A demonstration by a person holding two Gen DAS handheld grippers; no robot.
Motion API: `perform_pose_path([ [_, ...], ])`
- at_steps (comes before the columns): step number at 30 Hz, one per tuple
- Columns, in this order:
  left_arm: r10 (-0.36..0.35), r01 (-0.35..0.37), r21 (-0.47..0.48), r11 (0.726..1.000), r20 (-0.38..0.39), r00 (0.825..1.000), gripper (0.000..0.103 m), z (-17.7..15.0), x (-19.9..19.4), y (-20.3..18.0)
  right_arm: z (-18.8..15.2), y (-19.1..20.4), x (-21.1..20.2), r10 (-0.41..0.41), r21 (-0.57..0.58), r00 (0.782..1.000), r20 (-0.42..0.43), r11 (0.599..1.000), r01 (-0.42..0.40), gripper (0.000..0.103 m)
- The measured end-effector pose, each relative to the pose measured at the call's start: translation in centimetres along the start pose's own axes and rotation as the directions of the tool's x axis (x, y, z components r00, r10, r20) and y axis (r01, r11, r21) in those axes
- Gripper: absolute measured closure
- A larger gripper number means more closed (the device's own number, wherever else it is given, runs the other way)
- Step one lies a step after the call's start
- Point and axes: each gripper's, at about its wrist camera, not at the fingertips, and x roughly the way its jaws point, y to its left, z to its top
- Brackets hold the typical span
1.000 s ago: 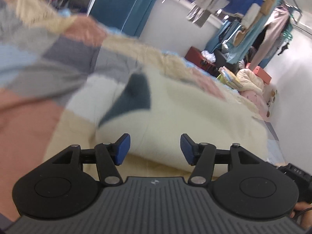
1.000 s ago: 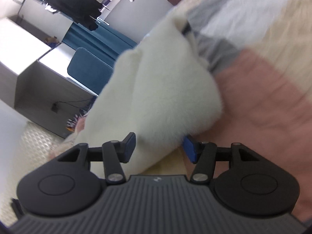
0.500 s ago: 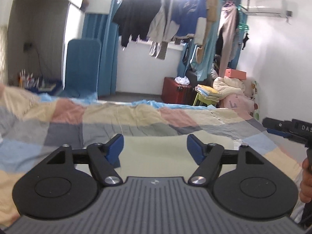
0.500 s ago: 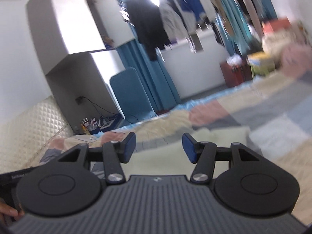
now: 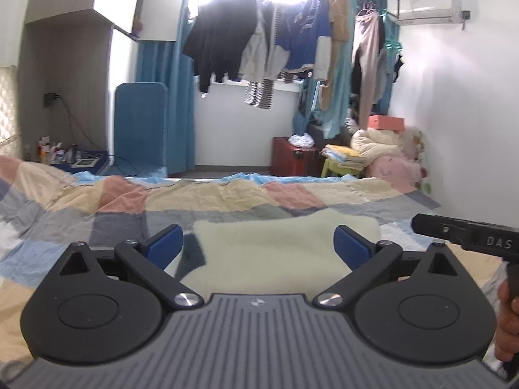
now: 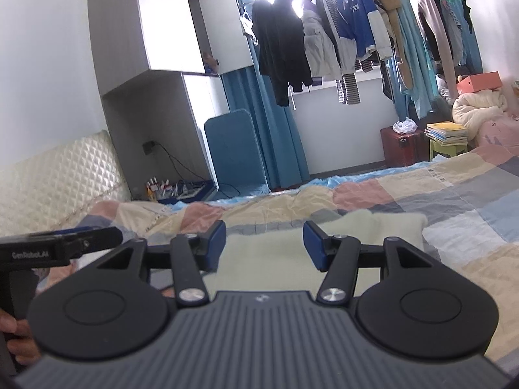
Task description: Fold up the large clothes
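Left wrist view: my left tool [image 5: 258, 246] hung over the bed [image 5: 97, 214], its jaws spread wide with nothing between them; they had just been opening. Below and ahead lay the fleece [image 5: 269, 249], a cream garment folded into a flat block on the checked quilt [image 5: 211, 194], with a dark patch [image 5: 191, 254] showing at its left edge near my left pad. At the right edge I could see my right tool [image 5: 467, 235] from the side and the fingers [image 5: 507, 321] that held its grip. Clothes [image 5: 259, 39] hung on a rail before the bright window, and a red case [image 5: 293, 160] stood by the far wall.

Right wrist view: my right tool [image 6: 264, 241] was about half open and empty, its pads clear of the cloth. The fleece [image 6: 363, 230] lay flat on the bed just ahead of the jaws, reaching past the right pad. My left tool [image 6: 61, 244] showed at the left edge, with my hand [image 6: 19, 340] under it. A padded headboard [image 6: 58, 175] ran along the left.
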Motion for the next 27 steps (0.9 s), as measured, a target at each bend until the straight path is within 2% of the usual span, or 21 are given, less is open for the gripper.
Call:
perform_pose_path([
  [7,0.019,-0.018,0.029,0.999,-0.023,1.0,0.001,-2.2,-0.1,0.1,-3.0,1.2,-0.7,-0.05,-0.015,0.998,-0.038,0.999,0.05,0.046],
  [11,0.01,-0.01,0.014,1.0,-0.006,1.0,0.0,-2.9,0.4,0.2,-4.6,1.3,-0.4,-0.081,-0.007,0.995,-0.061,0.997,0.081,0.046],
  [15,0.019,-0.019,0.007,1.0,-0.036,0.999,0.0,-3.7,1.2,0.5,-5.7,1.2,-0.2,-0.108,0.004,0.99,-0.087,0.994,0.109,0.046],
  [20,0.033,-0.034,-0.02,0.999,-0.06,0.998,0.0,-3.9,1.7,1.1,-5.9,1.4,-0.3,-0.141,-0.038,0.985,-0.095,0.99,0.138,0.046],
  [27,0.067,-0.067,-0.004,0.998,-0.075,0.995,0.0,-4.1,1.9,1.0,-5.3,1.7,-0.8,-0.156,-0.068,0.984,-0.082,0.986,0.151,0.043],
])
